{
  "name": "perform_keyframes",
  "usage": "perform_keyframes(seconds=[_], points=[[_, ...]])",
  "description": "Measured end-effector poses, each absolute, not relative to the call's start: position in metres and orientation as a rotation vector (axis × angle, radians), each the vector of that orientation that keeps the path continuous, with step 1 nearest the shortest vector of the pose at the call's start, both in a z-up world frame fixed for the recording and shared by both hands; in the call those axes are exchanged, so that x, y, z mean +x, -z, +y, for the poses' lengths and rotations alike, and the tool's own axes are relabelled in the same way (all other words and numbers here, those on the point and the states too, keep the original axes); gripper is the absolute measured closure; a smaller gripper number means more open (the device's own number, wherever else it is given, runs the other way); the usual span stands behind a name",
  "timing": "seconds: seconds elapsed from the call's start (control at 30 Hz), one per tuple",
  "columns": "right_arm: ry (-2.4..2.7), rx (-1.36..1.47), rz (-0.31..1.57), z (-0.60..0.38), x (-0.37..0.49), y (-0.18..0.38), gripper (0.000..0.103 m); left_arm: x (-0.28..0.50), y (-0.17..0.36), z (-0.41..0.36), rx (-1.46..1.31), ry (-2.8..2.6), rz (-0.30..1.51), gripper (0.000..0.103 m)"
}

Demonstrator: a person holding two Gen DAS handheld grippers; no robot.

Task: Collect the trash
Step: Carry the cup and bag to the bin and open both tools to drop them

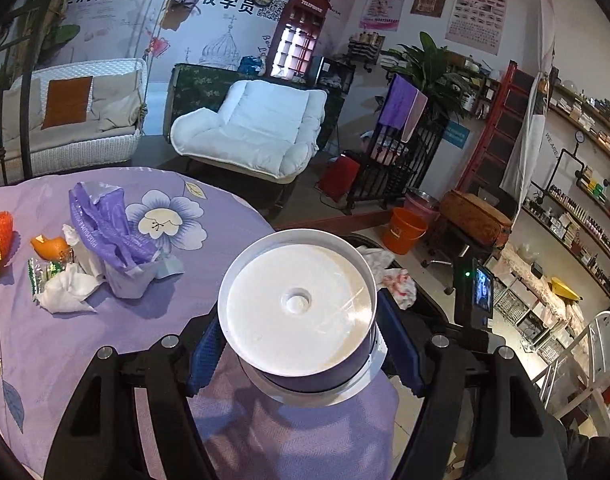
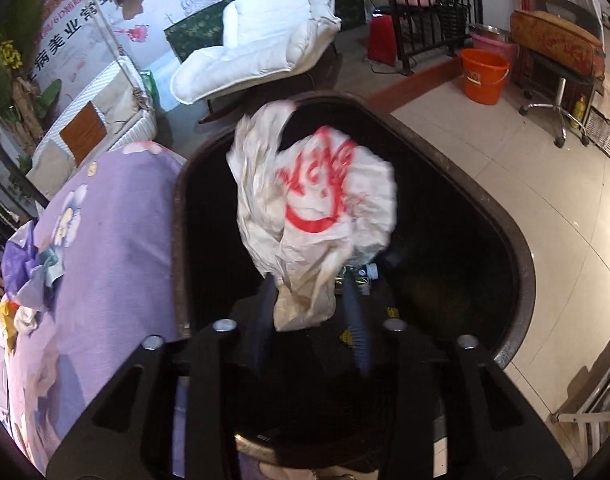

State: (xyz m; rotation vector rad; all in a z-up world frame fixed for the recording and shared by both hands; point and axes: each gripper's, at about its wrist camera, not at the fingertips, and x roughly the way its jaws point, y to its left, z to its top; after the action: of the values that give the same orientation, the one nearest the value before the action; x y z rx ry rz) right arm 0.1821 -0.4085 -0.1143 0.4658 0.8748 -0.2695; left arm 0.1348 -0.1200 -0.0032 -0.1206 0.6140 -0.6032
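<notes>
Left wrist view. Holds a white plastic tub (image 1: 299,312) in the left gripper (image 1: 301,346), blue pads (image 1: 205,354) pressed to its sides, flat end turned toward the camera. Hangs over the near edge of a round table under a purple floral tablecloth (image 1: 85,344). Shows the rest of the trash well apart to the left, on the cloth: a crumpled purple plastic bag (image 1: 101,224), a crumpled tissue (image 1: 67,290) touching the bag's lower end, a green-and-white wrapper (image 1: 45,274) just beside the tissue, a piece of orange peel (image 1: 51,246) behind it. Shows, past the tub on the right, a white plastic bag with red print (image 1: 399,284) over a dark bin, only partly visible. Farther back, on the floor: an orange bucket (image 1: 405,232).

Right wrist view. Points steeply down into a black trash bin (image 2: 521,248) standing against the cloth-covered table (image 2: 117,240). Has the right gripper (image 2: 311,304) with jaws standing apart, fingers (image 2: 355,320) clear of the bag's sides. Catches the white bag with red print (image 2: 317,208), blurred, directly over the bin's mouth, its lower end between the two fingers and not pinched. Shows small litter at the bin's bottom, too dark to name. Shows the purple bag (image 2: 21,264) at the far left edge on the cloth, and the orange bucket (image 2: 483,76) on the tiles beyond the bin.
</notes>
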Motion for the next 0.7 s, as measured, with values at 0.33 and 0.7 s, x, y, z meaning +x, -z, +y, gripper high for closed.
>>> perform_keyframes(seconds=[0.33, 0.7], points=[[0.254, 0.424, 0.775, -0.399, 0.144, 0.099, 0.044, 0.144, 0.004, -0.177, -0.054, 0.704, 0.641, 0.033], [0.404, 0.276, 0.563, -0.411, 0.064, 0.049, 0.028, 0.169, 0.020, -0.256, 0.025, 0.770, 0.714, 0.033]])
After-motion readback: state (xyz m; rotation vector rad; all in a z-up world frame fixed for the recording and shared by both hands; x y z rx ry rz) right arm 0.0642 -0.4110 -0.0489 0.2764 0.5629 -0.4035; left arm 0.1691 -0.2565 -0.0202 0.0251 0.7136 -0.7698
